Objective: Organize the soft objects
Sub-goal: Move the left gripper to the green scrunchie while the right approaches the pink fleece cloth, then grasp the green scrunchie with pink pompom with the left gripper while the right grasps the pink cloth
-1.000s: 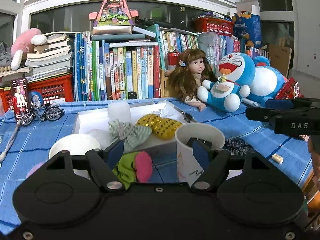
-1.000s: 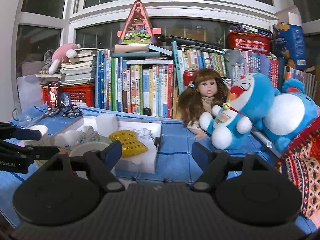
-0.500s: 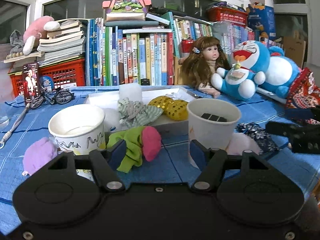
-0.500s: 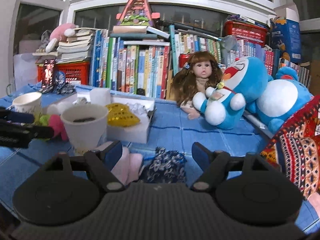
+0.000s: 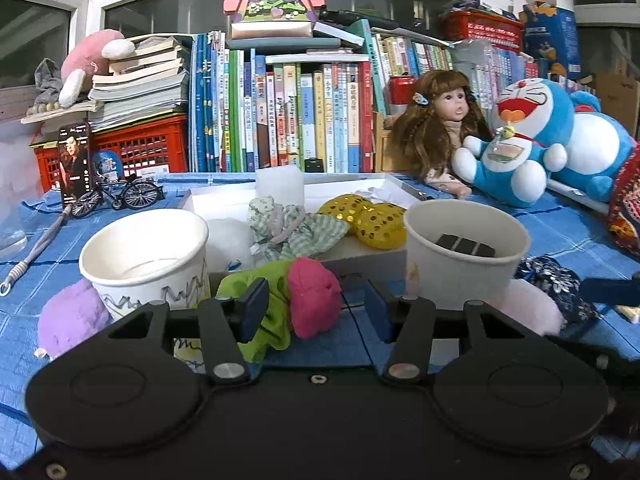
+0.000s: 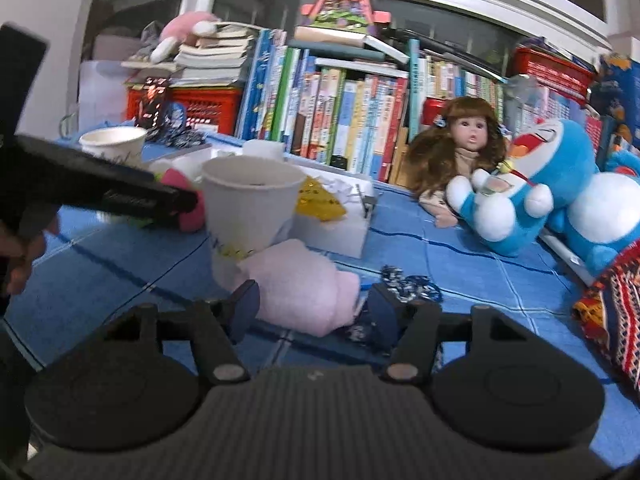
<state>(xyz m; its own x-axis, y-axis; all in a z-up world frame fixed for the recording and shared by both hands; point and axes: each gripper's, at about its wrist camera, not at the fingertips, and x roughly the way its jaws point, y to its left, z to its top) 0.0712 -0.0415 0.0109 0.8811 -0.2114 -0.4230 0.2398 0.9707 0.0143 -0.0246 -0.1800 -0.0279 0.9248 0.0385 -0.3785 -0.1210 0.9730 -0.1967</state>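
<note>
My left gripper point(image 5: 314, 310) is open, low over the blue cloth, its fingers on either side of a green and pink soft toy point(image 5: 296, 294). A purple fluffy ball point(image 5: 72, 316) lies at its left by a white paper cup point(image 5: 146, 256). My right gripper point(image 6: 314, 312) is open, with a pale pink fluffy pad point(image 6: 300, 288) between its fingers and a dark patterned scrunchie point(image 6: 408, 284) by the right finger. A white box point(image 5: 360, 216) behind holds a checked cloth toy point(image 5: 288, 228) and a yellow sequin piece point(image 5: 368, 220).
A second paper cup point(image 6: 250, 204) with dark blocks inside stands just behind the pink pad. A doll point(image 5: 440, 128), blue plush toys point(image 5: 532, 144), books and a red crate point(image 5: 140, 148) line the back. A toy bicycle point(image 5: 118, 196) stands at the far left.
Both grippers have moved down and forward: the green and pink toy now sits between the left fingers, the pink pad between the right fingers. The left gripper has come into the right view.
</note>
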